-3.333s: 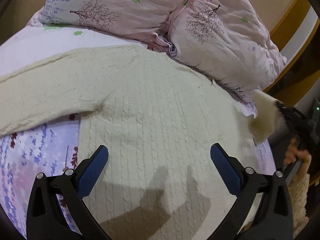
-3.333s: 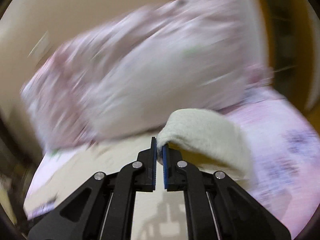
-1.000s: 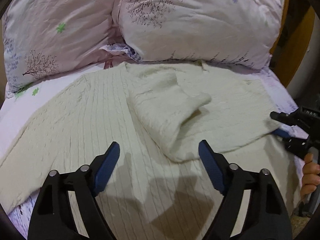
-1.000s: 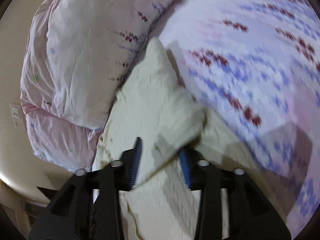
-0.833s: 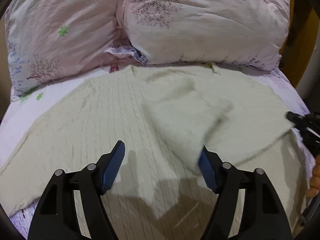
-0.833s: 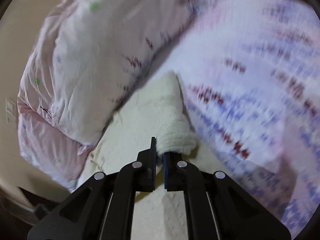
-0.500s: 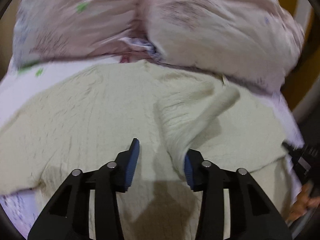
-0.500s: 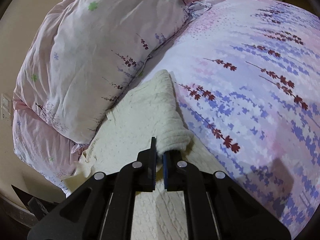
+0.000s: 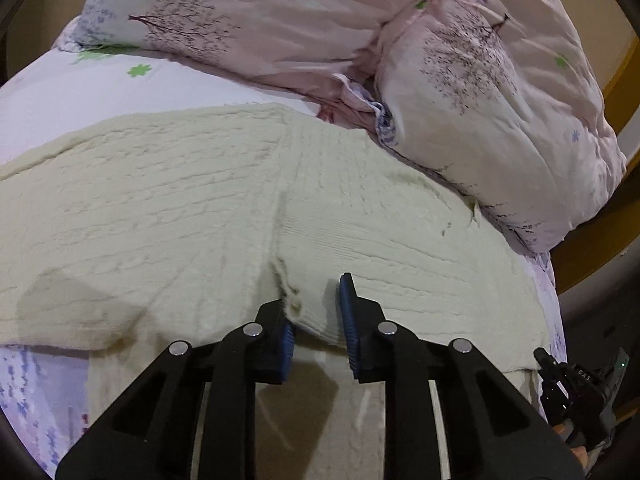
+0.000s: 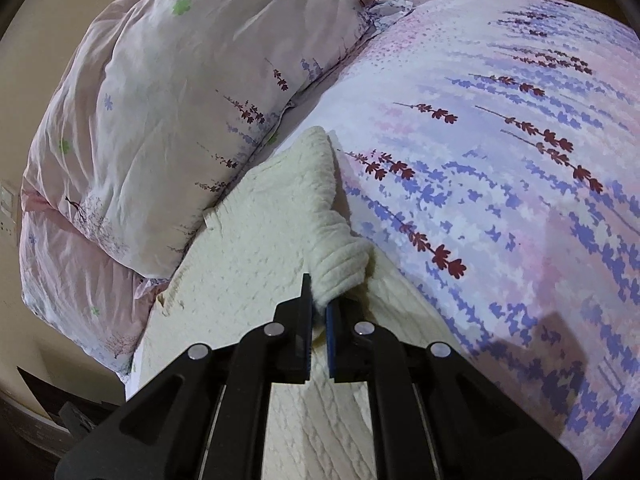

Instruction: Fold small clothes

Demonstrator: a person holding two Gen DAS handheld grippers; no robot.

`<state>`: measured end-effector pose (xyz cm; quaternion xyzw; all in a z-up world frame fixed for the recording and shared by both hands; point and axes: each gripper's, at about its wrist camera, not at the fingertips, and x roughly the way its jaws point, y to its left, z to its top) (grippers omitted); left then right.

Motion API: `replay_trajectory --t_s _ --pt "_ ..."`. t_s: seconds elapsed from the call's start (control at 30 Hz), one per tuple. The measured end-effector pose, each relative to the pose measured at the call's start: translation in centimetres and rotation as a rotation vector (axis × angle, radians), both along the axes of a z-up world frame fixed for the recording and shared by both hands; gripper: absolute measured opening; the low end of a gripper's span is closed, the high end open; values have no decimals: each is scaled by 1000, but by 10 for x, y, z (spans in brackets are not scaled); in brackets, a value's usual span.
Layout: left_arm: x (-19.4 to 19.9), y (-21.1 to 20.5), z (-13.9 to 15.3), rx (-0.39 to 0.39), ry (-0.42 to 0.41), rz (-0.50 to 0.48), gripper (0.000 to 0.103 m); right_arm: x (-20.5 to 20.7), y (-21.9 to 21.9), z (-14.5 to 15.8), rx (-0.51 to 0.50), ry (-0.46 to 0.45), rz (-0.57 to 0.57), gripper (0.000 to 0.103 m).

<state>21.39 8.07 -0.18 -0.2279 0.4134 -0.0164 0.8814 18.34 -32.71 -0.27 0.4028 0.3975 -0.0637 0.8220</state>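
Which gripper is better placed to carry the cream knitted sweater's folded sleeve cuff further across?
Left, probably. The left gripper is closing around the cuff over the cream knitted sweater; the right gripper is already shut on its side fold.

Small white letters mark the right hand-held gripper (image 9: 576,390), unreadable.

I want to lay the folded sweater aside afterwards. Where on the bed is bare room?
The widest bare bedsheet lies right of the sweater in the right wrist view. A smaller strip sits between the sweater's far edge and the pillows. The head of the bed is crowded: pillows press against the sweater.
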Motion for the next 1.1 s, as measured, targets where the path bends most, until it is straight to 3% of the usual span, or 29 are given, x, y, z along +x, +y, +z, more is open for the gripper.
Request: replay_trajectory --t_s 0.13,0.23,0.37,0.5,0.57,0.63,0.7,0.73,0.87,1.03,1.1 --pt "-2 8 -1 -19 2 6 22 8 -5 8 -1 -37 -24 20" --pt "-2 6 -2 -9 -1 9 22 10 -15 9 5 -44 -78 18" --pt "-3 7 -2 -7 -7 8 22 -7 -23 -3 54 11 -136 15" --pt "-8 12 -1 -40 -6 -3 25 -29 -20 9 -27 31 -186 36" --pt "-19 17 4 -57 -16 -19 38 -35 -14 23 -111 18 -204 41" --pt "-34 24 12 -58 -50 -23 69 -29 0 38 -162 -19 -113 41" --pt "-53 34 22 -39 -94 -7 79 -14 29 51 -197 -51 52 41" --pt "-65 40 27 -34 -114 -3 80 -3 52 56 -225 -55 173 41" --pt "-114 80 30 -52 -131 74 82 24 132 55 -332 -10 471 41" --pt "-162 139 14 -164 -97 243 81 39 215 43 -516 7 665 42" --pt "-179 160 9 -195 -93 313 81 42 233 36 -601 15 707 47"
